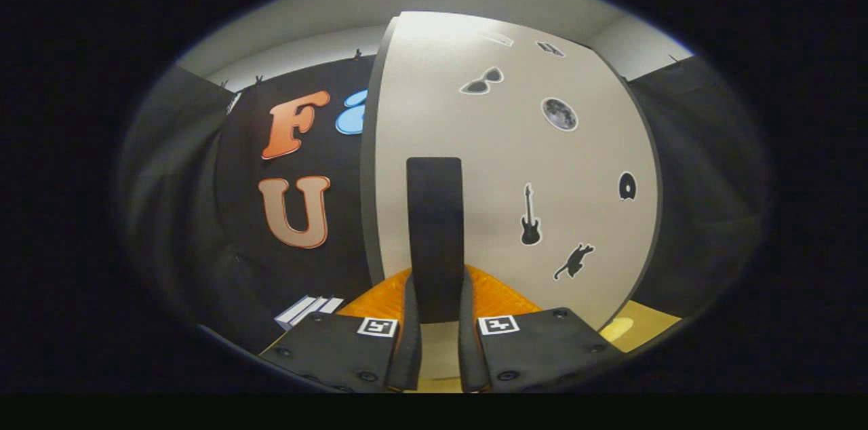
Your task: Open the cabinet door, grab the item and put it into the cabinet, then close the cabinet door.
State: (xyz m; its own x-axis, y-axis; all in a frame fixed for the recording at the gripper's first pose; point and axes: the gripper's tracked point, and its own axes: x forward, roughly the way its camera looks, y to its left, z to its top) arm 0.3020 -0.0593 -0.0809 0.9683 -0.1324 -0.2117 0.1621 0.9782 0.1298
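While the gripper sits closed on the cabinet door's handle, both fingers press its lower end.
Handle: dark, matte, flat bar, long axis upright, between and just ahead of the fingers. Cabinet door: smooth pale panel with dark stickers, hinge side undetermined. Item not identifiable; small white object lies left of the fingers.

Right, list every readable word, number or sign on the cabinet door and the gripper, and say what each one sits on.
Cabinet door: no words or numbers, just picture stickers: sunglasses, moon, guitar, cat.
Two stickers at the door's top: too blurred to read.
Gripper, fingers either side of the dark handle: two square coded markers, no letters.
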